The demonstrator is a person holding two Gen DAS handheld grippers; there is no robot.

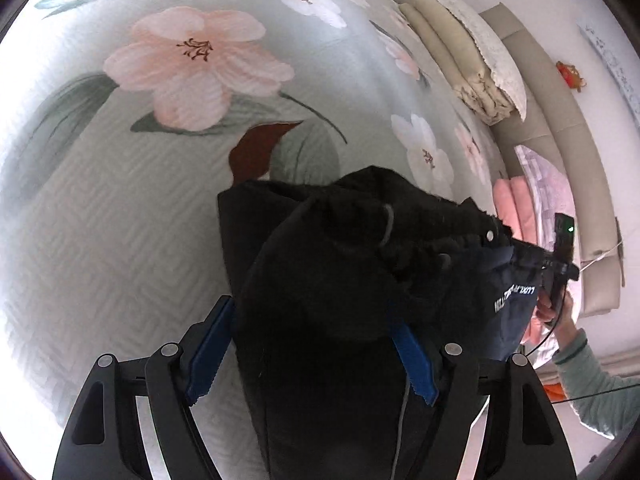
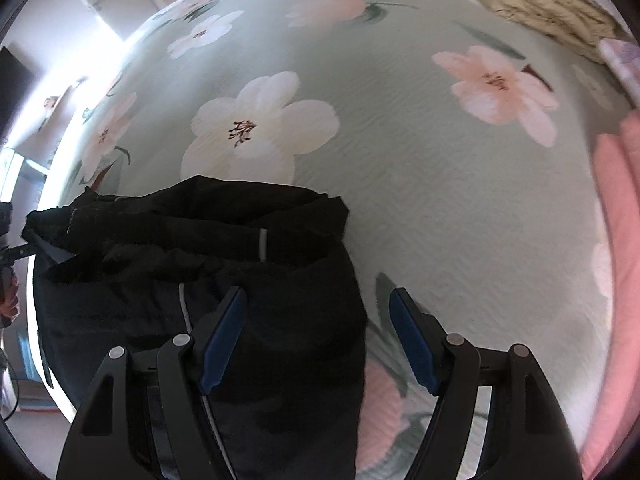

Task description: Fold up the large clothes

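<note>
While the black garment (image 1: 340, 280) fills the lower centre of the left view, bunched between the spread fingers of the left hand-held gripper (image 1: 310, 344), whose grip I cannot judge, the right hand-held gripper (image 2: 316, 340), at lower centre, gapes over its right edge on the floral bed (image 2: 440, 200).

Item count, both wrist views

One black fleece-lined garment with grey cord and snap buttons (image 1: 340, 264), also visible at (image 2: 224, 248). One pale green quilted bedspread printed with pink and white flowers (image 1: 100, 240). Two black two-finger grippers with blue pads: left gripper (image 1: 310, 344), right gripper (image 2: 316, 340). Four blue pads in total, two per gripper. One stack of folded beige cloth (image 1: 452, 52) under one white lace-edged piece (image 1: 488, 44). One folded pink textile (image 1: 508, 204), also at (image 2: 620, 240). One orange wall ornament (image 1: 570, 74).
</note>
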